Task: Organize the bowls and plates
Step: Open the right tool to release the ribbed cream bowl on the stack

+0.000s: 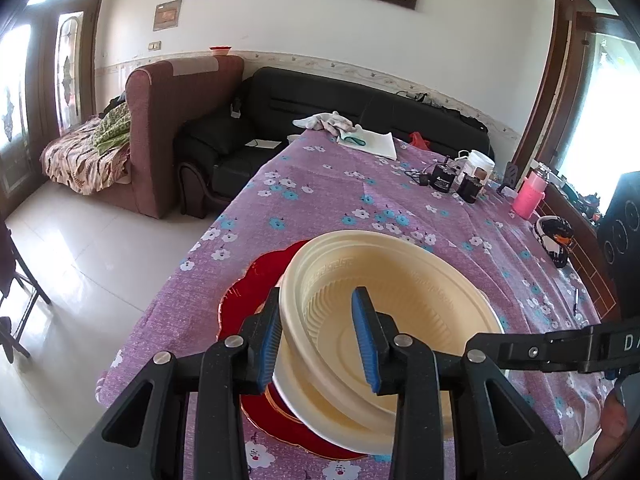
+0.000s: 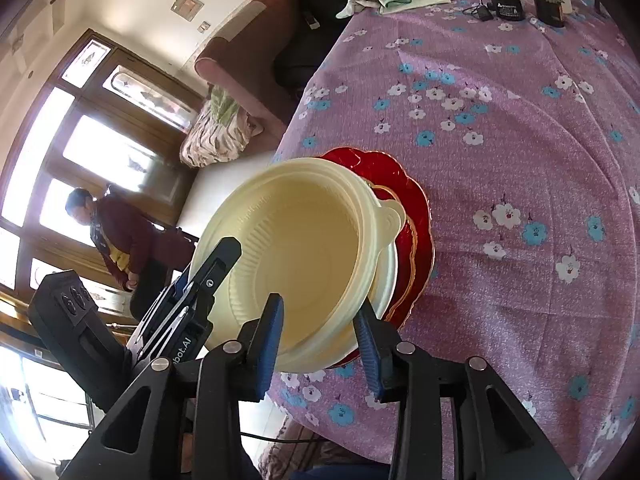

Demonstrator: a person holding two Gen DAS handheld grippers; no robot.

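We see bright daylight blowing out the windows [image 2: 100, 152], glare on the floor [image 1: 92, 248], heavy fisheye bending and dark corners.

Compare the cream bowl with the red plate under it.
The cream bowl is deep, ribbed and plain; the red plate is flat, scalloped and gold-edged. The bowl sits tilted with both grippers straddling its rim; the plate lies flat on the tablecloth, ungripped. Both belong to one stack.
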